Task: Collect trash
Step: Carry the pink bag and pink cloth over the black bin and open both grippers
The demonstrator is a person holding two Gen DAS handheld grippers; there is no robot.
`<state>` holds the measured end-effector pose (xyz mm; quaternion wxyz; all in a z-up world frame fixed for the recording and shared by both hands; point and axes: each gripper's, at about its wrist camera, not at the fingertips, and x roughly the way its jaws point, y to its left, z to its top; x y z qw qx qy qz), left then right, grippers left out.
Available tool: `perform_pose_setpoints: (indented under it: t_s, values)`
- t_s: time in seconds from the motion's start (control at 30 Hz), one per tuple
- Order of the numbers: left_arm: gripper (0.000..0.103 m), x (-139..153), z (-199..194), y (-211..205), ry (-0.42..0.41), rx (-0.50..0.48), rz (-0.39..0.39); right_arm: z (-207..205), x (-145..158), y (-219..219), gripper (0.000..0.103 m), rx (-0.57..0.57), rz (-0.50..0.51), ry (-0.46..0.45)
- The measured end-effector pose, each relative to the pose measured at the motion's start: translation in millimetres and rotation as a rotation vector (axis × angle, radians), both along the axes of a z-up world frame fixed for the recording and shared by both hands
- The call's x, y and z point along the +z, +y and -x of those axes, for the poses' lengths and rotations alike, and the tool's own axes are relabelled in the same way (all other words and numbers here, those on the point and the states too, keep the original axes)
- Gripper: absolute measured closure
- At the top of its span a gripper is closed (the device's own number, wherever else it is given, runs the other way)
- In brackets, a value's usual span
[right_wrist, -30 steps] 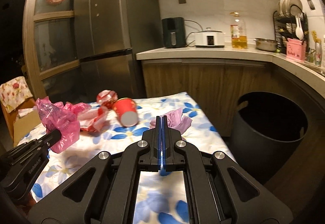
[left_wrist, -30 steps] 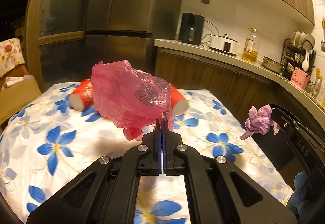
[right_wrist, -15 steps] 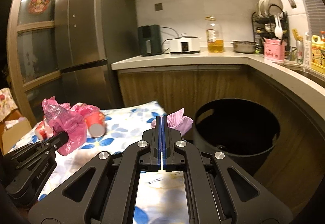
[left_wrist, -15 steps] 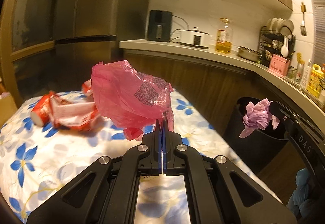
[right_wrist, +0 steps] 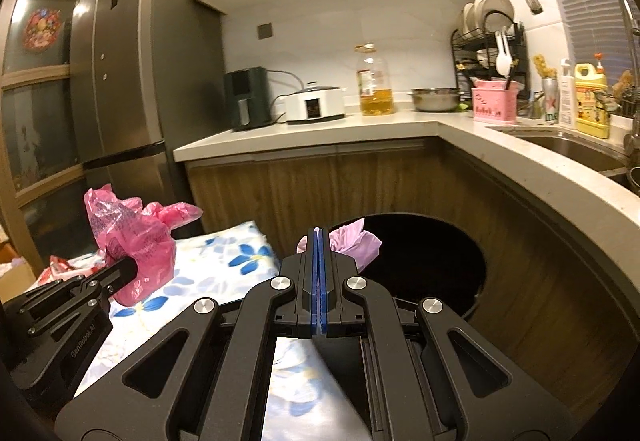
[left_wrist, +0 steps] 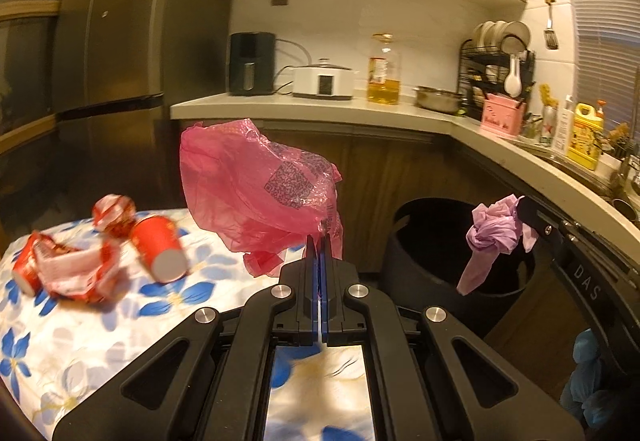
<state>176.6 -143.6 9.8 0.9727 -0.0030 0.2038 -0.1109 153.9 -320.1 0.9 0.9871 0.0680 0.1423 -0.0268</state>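
My left gripper (left_wrist: 319, 241) is shut on a crumpled pink plastic bag (left_wrist: 256, 197) and holds it in the air above the floral table (left_wrist: 80, 329); the bag also shows in the right wrist view (right_wrist: 132, 241). My right gripper (right_wrist: 319, 235) is shut on a crumpled lilac plastic bag (right_wrist: 356, 245), held over the near rim of the black trash bin (right_wrist: 432, 265). In the left wrist view the lilac bag (left_wrist: 492, 237) hangs over the bin (left_wrist: 424, 253). Red paper cups (left_wrist: 158, 245) and red-white wrappers (left_wrist: 68, 269) lie on the table.
A curved kitchen counter (right_wrist: 520, 161) with wooden fronts runs behind and right of the bin, carrying an air fryer (left_wrist: 251, 63), cooker, oil bottle and dish rack (right_wrist: 488, 53). A steel fridge (right_wrist: 132, 81) stands behind the table.
Both grippers have swung right, away from the table and toward the bin, each still holding its bag. The lilac bag has come from over the table to over the bin's rim.
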Motion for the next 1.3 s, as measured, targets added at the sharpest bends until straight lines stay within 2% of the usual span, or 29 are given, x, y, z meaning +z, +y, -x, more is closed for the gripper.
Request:
perform_pose_setpoints:
  t_s: [0.37,0.77,1.3]
  values:
    - [0.103,8.9,-13.2,-55.9,-0.028,-0.139,-0.011,-5.4,-2.1,-43.6,0.102,-0.083,-0.021,0.006]
    - [0.103,-3.2,-34.5,-93.0,-0.002,-0.273,0.0,-15.8,-6.8,-69.8,0.102,-0.114,-0.013,0.02]
    - [0.102,-20.2,-54.3,-114.6,0.027,-0.339,-0.019,-36.9,-17.8,-79.6,0.102,-0.114,-0.007,0.06]
